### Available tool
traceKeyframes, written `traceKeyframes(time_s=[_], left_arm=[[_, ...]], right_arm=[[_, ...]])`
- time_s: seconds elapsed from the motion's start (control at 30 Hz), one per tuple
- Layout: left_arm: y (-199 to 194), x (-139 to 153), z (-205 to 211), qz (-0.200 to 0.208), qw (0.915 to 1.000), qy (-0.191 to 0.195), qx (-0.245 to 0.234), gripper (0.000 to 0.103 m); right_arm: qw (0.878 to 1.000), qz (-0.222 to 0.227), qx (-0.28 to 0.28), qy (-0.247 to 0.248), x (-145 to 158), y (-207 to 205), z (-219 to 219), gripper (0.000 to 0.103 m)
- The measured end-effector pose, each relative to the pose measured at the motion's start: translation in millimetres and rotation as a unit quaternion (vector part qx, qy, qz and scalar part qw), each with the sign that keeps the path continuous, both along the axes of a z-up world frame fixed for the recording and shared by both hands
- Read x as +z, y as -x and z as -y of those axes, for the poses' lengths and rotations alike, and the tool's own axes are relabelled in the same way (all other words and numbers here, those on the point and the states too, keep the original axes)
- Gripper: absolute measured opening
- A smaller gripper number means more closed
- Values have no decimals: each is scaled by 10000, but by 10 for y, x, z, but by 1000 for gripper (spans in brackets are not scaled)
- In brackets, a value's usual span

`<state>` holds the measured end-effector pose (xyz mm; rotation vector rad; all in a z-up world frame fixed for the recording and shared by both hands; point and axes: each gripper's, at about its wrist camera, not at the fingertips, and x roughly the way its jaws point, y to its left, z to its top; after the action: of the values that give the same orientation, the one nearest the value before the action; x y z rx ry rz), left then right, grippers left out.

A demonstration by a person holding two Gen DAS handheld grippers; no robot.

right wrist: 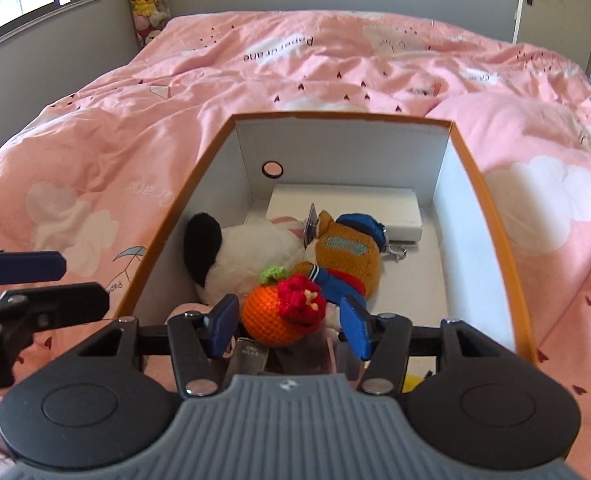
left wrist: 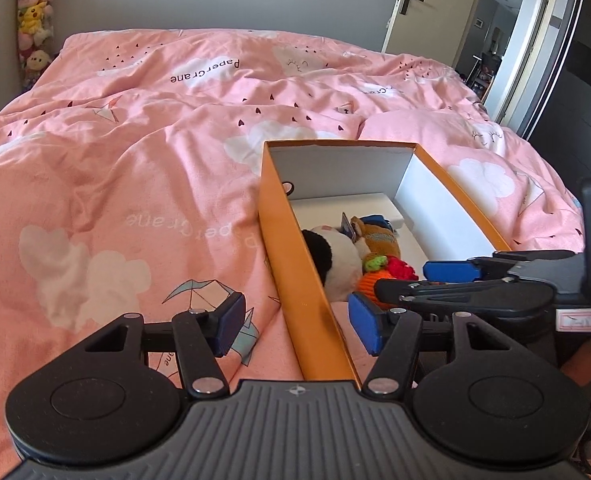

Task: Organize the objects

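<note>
Orange cardboard box (right wrist: pixel 491 216) with a white interior sits open on the pink printed duvet (right wrist: pixel 143 128); everything else lies inside it. Against its far wall rests a flat white carton (right wrist: pixel 347 210). Nearer, a black-and-white plush toy (right wrist: pixel 235 256) lies along the box's left wall, touching a brown plush animal in blue clothes (right wrist: pixel 347 260). At the near end sits an orange crocheted ball with a red flower (right wrist: pixel 283 312), between the spread fingers of the right gripper (right wrist: pixel 291 326), which grip nothing. The left gripper (left wrist: pixel 295 328), fingers apart, straddles the box's left wall.
</note>
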<state>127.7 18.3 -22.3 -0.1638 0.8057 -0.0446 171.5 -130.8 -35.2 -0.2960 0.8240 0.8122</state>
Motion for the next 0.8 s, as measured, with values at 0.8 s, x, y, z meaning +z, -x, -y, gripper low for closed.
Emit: traceKeyframes(time_s=[0.8], left_arm=[[17, 4, 85, -51, 9999, -126, -86, 72]], right_arm=[[9911, 939, -921, 206, 152, -38, 397, 60]])
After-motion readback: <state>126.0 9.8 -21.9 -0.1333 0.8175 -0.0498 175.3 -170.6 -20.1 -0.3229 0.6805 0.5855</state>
